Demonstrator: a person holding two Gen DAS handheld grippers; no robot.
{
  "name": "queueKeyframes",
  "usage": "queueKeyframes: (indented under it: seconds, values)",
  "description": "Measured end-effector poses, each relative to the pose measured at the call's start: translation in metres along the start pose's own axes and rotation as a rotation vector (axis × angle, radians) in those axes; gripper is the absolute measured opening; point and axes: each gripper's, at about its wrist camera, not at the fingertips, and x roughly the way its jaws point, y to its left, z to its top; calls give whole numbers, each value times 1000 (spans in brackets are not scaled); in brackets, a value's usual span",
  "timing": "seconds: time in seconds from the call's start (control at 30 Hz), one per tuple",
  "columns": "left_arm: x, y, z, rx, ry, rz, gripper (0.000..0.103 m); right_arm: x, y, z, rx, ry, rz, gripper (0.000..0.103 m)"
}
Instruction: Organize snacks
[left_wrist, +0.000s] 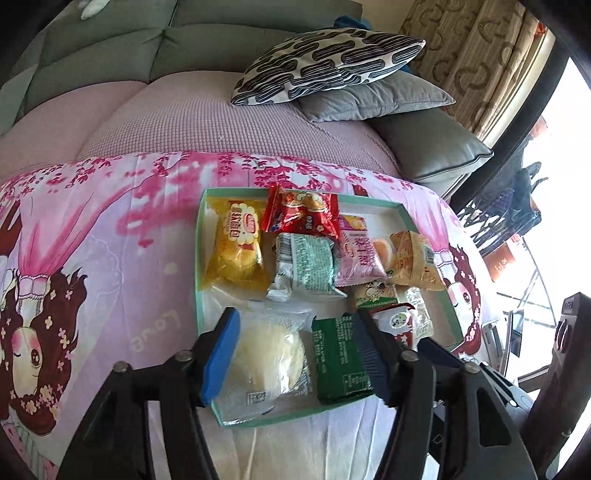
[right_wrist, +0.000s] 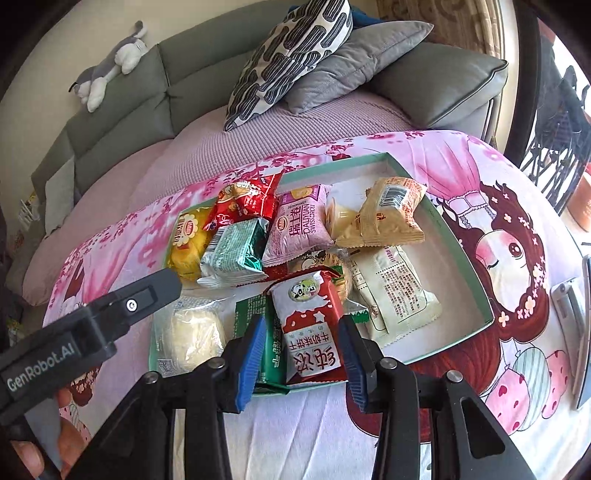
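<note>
Red-white milk-biscuit packet (right_wrist: 312, 325) lengthwise between right tongs (right_wrist: 301, 360)

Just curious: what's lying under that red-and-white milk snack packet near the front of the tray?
The red-and-white packet overlaps a green packet on one side and a round cartoon-printed snack behind. Whatever lies directly beneath it is covered.

Tray (right_wrist: 476, 295): on the printed sheet (right_wrist: 480, 177), before two stacked cushions (right_wrist: 295, 55). In it, snack packets (right_wrist: 299, 221); bun packet (left_wrist: 269, 354) at its near left corner.
</note>
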Motion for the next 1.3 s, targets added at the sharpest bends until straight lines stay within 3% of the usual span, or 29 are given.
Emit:
queueKeyframes:
  seconds: [0.1,0.23,0.4,0.53,0.8,1.0,1.3]
  values:
    - [-5,11,-12,1,1,60,77,-3,1,-4,-11,1,8,65]
    - [-13,31,-25,-19,-24,164,92,-8,6,-12,-46,-3,-3,78]
    - [-28,51,-45,-24,-53,258,100,-14,15,-25,-83,-11,6,102]
    - [-34,57,-66,-20,-40,320,100,-18,21,-38,-103,-23,0,103]
    - [-43,58,-99,7,-44,541,100,-26,35,-63,-144,-24,-9,103]
    - [-47,74,-103,-57,-31,503,100,-22,39,-70,-169,-9,-27,103]
    - [-40,80,-99,-52,-43,477,100,-9,41,-69,-158,-5,-17,103]
